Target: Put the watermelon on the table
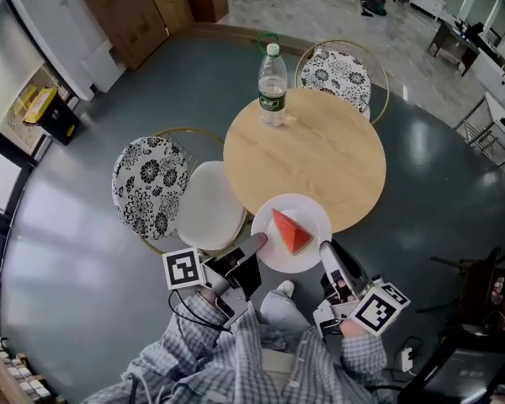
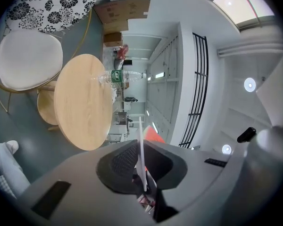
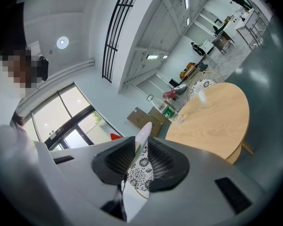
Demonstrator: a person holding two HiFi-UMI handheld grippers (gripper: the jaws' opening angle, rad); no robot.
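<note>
A red watermelon wedge [image 1: 290,231] lies on a white plate [image 1: 273,251], which hangs over the near edge of the round wooden table [image 1: 320,154]. My left gripper [image 1: 259,241] is shut on the plate's left rim and my right gripper [image 1: 326,249] on its right rim. In the left gripper view the plate [image 2: 141,140] shows edge-on between the jaws of the left gripper [image 2: 140,147], with the watermelon [image 2: 154,134] red behind it. In the right gripper view the right gripper [image 3: 139,149] clamps the plate's rim [image 3: 142,134], and the wedge's tip [image 3: 114,136] peeks out.
A clear water bottle [image 1: 273,85] with a green label stands at the table's far side. A floral-backed chair [image 1: 151,183] with a white seat stands left of the table, and another chair [image 1: 337,74] stands behind it. Cardboard boxes [image 1: 122,11] lean at the back.
</note>
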